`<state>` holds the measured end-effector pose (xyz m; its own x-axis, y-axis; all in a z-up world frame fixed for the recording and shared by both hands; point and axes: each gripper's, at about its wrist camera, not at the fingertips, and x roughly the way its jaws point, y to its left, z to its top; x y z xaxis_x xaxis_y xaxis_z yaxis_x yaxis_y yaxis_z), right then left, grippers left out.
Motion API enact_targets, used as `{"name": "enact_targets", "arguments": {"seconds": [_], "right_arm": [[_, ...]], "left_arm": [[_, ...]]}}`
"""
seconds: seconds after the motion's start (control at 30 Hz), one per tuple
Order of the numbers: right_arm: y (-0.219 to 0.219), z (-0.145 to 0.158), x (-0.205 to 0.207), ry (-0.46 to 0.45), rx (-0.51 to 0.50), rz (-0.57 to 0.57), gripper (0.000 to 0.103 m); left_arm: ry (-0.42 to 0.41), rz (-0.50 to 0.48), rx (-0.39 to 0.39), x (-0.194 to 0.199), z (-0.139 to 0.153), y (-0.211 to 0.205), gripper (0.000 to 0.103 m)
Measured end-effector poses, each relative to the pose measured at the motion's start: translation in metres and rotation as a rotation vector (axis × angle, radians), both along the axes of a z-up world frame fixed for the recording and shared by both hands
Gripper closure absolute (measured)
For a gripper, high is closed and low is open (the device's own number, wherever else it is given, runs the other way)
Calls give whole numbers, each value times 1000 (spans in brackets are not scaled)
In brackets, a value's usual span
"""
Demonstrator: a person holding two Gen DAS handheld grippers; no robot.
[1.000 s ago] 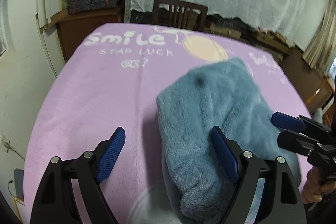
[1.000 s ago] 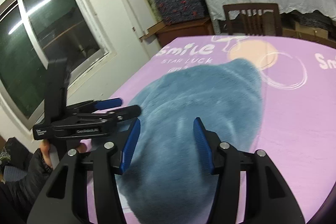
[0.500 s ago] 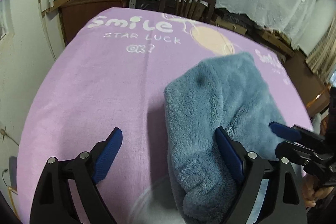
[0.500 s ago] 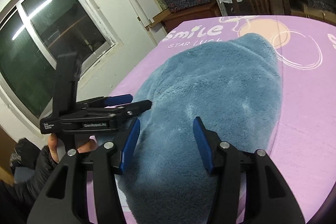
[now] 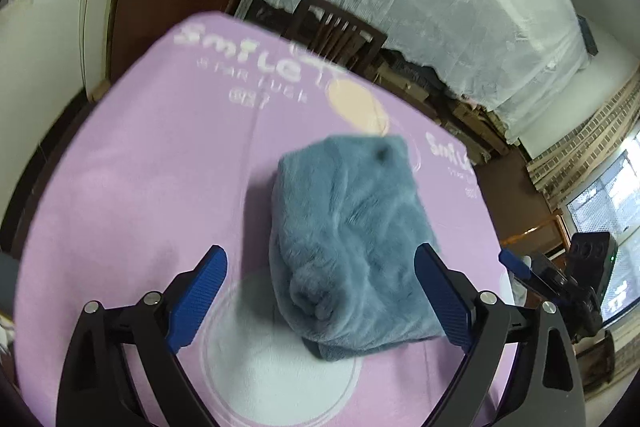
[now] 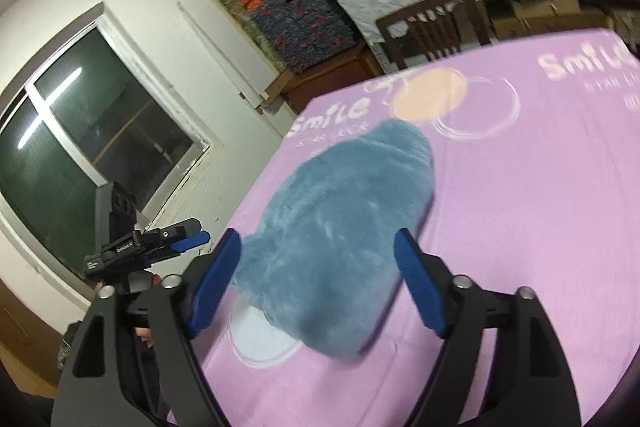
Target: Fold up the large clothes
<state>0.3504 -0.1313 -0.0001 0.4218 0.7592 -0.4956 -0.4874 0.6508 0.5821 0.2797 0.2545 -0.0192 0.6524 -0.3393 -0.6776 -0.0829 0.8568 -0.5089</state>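
One folded blue fleece garment (image 5: 352, 235) lies on the one purple-covered counter (image 5: 152, 187); two grippers, left gripper (image 5: 320, 291) and right gripper (image 6: 318, 275), hover with jaws apart, empty.

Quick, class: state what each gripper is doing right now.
Left gripper: open, holding nothing.
Right gripper: open, holding nothing; folded blue garment lies free.

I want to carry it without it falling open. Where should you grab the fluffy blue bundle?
Probably at the near end of the fluffy blue bundle, where its stacked layers show at the edge. Come in from the near side, low along the purple cloth, so one tool pinches all the layers together.
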Motion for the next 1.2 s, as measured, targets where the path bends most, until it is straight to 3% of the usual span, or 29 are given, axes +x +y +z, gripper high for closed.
{"name": "enact_targets", "arguments": {"seconds": [0.23,0.33,0.5,0.6,0.77,0.87,1.03,1.2], "right_arm": [[-15,-49,23,189,77,1,18],[-9,-66,34,246,87,15,18],[10,-86,48,326,105,37,15],[28,-96,58,362,112,52,15],[48,-106,68,383,108,60,10],[55,-113,74,391,109,51,10],[72,-111,74,317,45,36,10],[71,-111,64,245,36,27,23]], "left_arm": [[100,-58,-87,33,-45,-12,8],[114,-99,-124,45,-56,-20,8],[144,-140,-101,63,-72,-33,8],[149,-154,-145,68,-83,-32,7],[108,-161,-167,65,-85,-27,7],[96,-171,-190,65,-88,-29,13],[85,-167,-210,69,-91,-29,19],[67,-180,-209,66,-90,-37,30]]}}
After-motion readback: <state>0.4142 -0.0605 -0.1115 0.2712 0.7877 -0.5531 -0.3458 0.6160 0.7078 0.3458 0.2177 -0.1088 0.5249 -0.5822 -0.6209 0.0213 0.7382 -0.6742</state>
